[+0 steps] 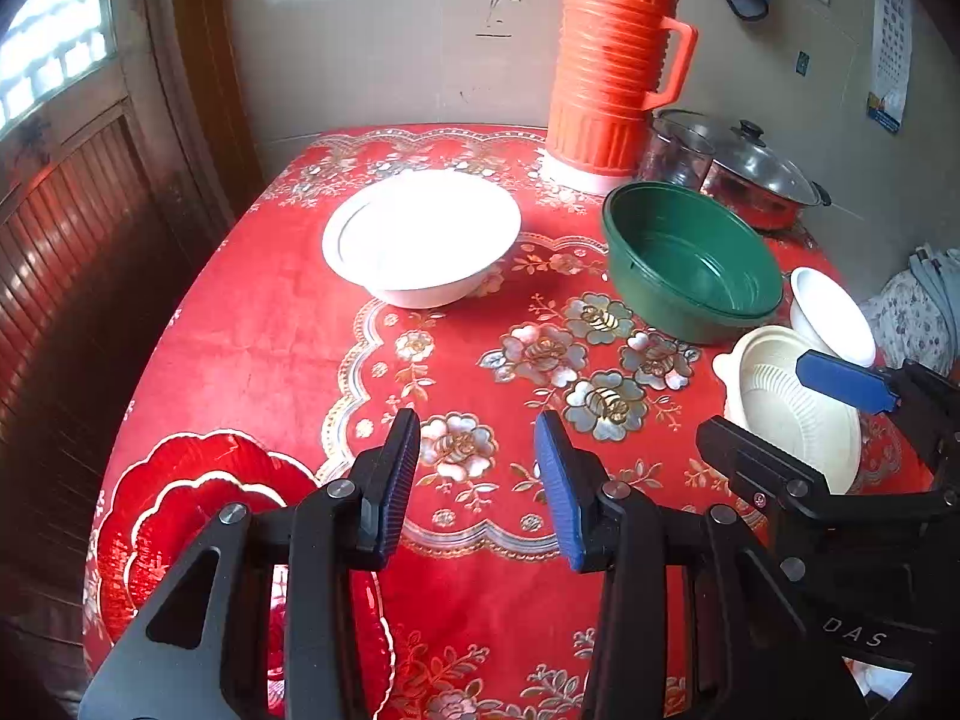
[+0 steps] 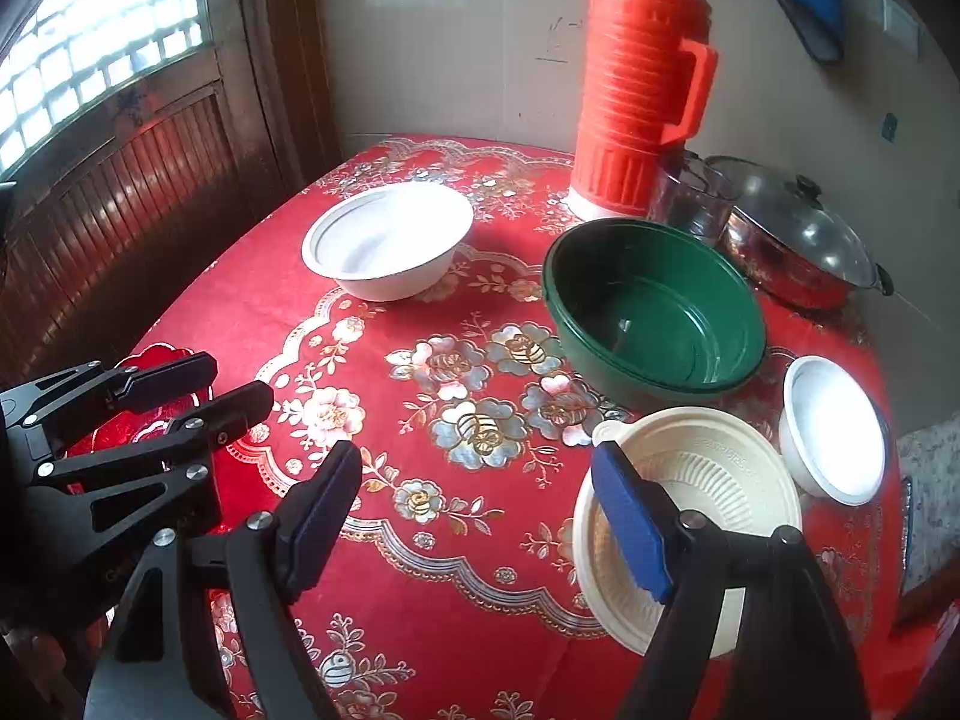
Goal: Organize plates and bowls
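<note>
A: What's the biggest thing here?

B: The table (image 1: 252, 324), under a red cloth with silver and gold flowers. At its back stands a tall orange thermos (image 1: 612, 54), upright on a white base. Just right of the thermos sits a clear glass container (image 1: 675, 150), and beside that a red pot with a glass lid (image 1: 756, 174).

A: And the dishes?

B: The green bowl (image 2: 654, 306) is the largest: deep, glossy, empty, in front of the thermos and the glass container. Left of it, well apart, a wide white bowl (image 2: 387, 240) with a thin grey ring inside its rim. Near the front right, a cream bowl (image 2: 720, 468) with ribbed walls and a small tab on its rim, just in front of the green one. A small white bowl (image 2: 834, 426) sits right beside the cream one, at the table's right edge. On the near left corner lies a shiny red scalloped plate (image 1: 180, 480).

A: The grippers?

B: The left gripper (image 1: 474, 480) hangs over the cloth near the red plate, jaws apart, holding nothing. The right gripper (image 2: 480, 516) is also spread wide; its blue right finger (image 2: 630, 528) overlaps the cream bowl's near rim in its own view, but I cannot tell whether it touches.

A: Anything blocking?

B: The green bowl stands between the front bowls and the thermos.
</note>
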A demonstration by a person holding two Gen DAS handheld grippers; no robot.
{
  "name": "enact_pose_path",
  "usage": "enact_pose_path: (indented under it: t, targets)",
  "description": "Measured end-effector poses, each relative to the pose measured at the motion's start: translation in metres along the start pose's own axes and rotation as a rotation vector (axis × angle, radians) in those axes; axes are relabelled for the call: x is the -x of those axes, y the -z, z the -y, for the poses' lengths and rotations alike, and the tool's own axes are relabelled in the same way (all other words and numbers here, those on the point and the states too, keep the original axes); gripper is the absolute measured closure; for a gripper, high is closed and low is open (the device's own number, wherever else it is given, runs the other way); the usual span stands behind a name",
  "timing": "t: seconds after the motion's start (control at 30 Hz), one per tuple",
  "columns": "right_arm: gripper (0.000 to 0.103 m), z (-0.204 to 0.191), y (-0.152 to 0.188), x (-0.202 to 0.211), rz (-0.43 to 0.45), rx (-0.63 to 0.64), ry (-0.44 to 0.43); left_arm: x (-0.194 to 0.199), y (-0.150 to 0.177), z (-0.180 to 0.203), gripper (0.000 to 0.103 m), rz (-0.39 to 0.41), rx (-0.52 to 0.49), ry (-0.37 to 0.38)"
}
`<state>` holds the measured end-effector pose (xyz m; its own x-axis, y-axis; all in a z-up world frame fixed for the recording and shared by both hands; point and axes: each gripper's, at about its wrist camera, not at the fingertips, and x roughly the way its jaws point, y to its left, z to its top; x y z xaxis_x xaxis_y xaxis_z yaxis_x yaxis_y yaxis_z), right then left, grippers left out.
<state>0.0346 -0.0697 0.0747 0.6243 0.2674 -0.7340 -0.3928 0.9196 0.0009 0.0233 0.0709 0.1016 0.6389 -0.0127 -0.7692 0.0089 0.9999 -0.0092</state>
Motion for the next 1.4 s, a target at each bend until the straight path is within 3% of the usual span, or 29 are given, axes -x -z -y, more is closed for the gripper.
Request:
enact_pose_path:
  t: [0.6, 1.4]
  targets:
    - [0.023, 0.085, -0.008, -0.017, -0.023, -0.128, 0.061, -0.053, -0.04, 0.055, 0.063, -0.043, -0.052, 0.035]
    - [0.023, 0.128, -0.016, -0.027, -0.034, -0.189, 0.081, -0.102, -0.065, 0.072, 0.063, -0.114, -0.001, 0.047]
